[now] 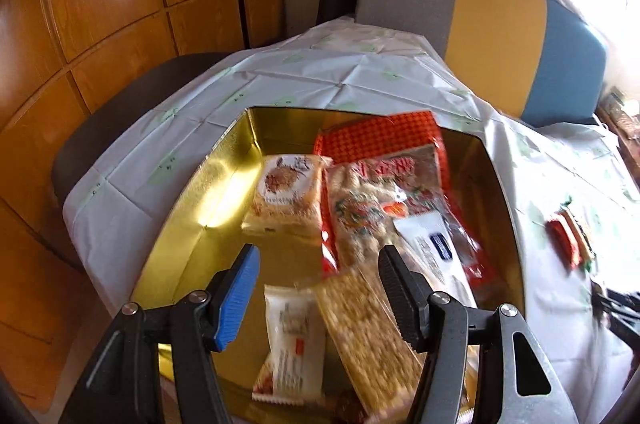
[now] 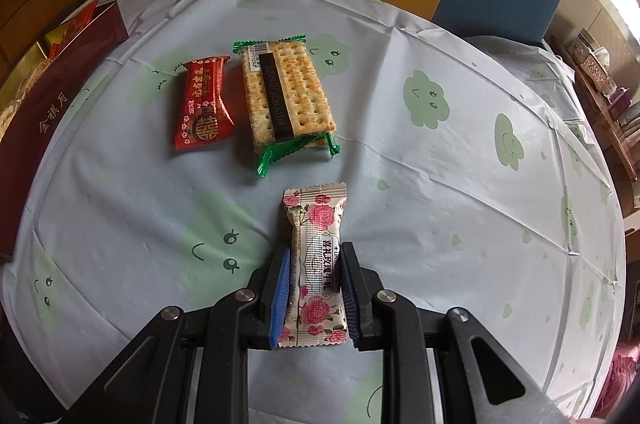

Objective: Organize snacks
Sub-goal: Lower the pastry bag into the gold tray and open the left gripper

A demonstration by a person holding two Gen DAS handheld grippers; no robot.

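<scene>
Currently, step in hand: carrying loose snacks to the tin.

Right gripper (image 2: pixel 314 288): pinching a rose-print candy packet (image 2: pixel 316 264) just above the cloud-print tablecloth (image 2: pixel 460 184); next move, by my reckoning, is a lift and carry to the tin.

Left gripper (image 1: pixel 320 288): spread, empty, above the gold tin (image 1: pixel 192 208).

Tin holds: peanut bag (image 1: pixel 376 208), cracker pack (image 1: pixel 368 340), two small pale wrapped biscuits.

On the cloth: red candy packet (image 2: pixel 202 104), green-wrapped cracker pack (image 2: pixel 288 96).

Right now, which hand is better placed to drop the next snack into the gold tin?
Right, probably. The right tool is already shut on the rose-print packet, ready to carry over. The left tool hangs open and empty above the gold tin.
</scene>
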